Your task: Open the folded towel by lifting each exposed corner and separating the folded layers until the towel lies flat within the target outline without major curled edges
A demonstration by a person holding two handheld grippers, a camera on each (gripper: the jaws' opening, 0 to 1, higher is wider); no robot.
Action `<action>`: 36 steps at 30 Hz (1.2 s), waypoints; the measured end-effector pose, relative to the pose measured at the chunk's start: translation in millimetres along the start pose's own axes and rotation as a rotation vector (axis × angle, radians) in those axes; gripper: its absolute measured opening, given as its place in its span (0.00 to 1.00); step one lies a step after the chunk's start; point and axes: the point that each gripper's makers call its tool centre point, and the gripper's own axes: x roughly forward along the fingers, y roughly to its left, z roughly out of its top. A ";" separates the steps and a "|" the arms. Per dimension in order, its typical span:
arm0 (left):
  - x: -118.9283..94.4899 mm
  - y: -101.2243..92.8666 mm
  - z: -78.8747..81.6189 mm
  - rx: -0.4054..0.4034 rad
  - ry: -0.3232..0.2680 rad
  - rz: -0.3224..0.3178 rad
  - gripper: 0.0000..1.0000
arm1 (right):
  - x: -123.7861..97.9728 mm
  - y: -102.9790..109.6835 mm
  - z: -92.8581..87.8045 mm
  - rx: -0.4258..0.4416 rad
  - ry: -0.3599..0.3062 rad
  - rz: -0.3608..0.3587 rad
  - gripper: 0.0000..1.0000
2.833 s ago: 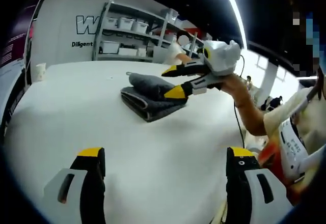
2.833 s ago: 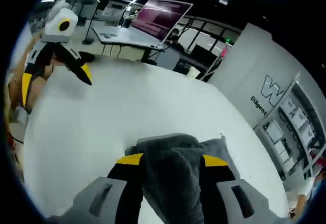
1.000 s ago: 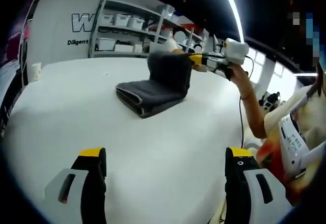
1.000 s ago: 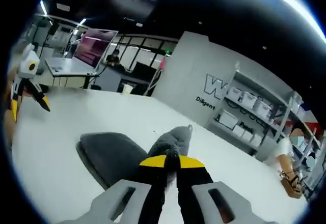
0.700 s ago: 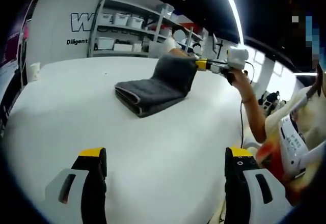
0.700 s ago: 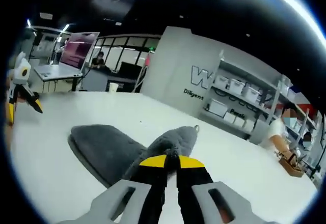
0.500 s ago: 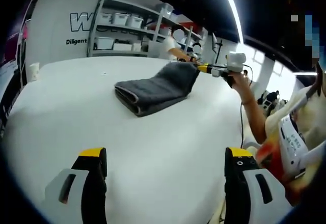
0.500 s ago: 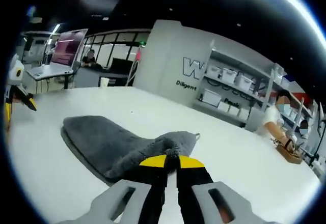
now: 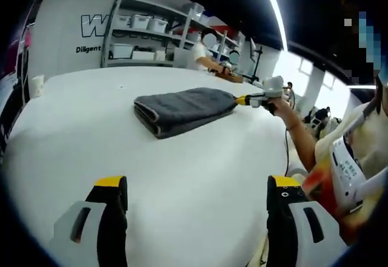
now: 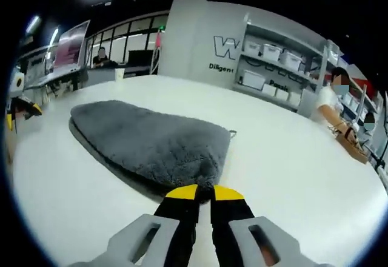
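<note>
Grey towel (image 10: pixel 148 139) (flat) pinched by right hand-held gripper (image 10: pixel 204 191).

The towel (image 10: pixel 151 142) edge vanishes between the right gripper (image 10: pixel 205 193) tips; its lower layers stay hidden.

A big white counter (image 9: pixel 182 170) sits in front of a grey wall (image 10: pixel 194 30) with dark letters. Beside the wall stand shelves (image 9: pixel 142 36) with white boxes (image 10: pixel 270 51) — and a person (image 10: pixel 330 109) sits near them.
</note>
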 end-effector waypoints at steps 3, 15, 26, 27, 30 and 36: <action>0.6 -1.0 -0.1 0.003 0.002 -0.002 0.93 | 4.6 -2.1 -7.9 0.020 0.014 0.006 0.01; 0.1 -1.3 -0.7 0.006 0.003 -0.002 0.93 | 10.8 -6.0 -9.6 0.011 0.029 -0.009 0.03; 0.5 0.6 -1.2 0.005 0.006 0.005 0.93 | -22.7 -30.3 -8.5 0.048 0.021 -0.113 0.36; 0.8 0.4 -1.3 0.005 0.007 0.005 0.93 | -26.2 -30.6 -11.4 0.059 0.031 -0.112 0.40; 3.0 -1.3 -0.7 0.003 0.006 0.001 0.92 | -37.5 -40.2 -17.7 0.062 0.050 -0.163 0.45; 8.9 -0.5 -5.2 0.002 0.030 0.005 0.92 | -55.3 -33.6 -18.1 0.102 0.002 -0.103 0.63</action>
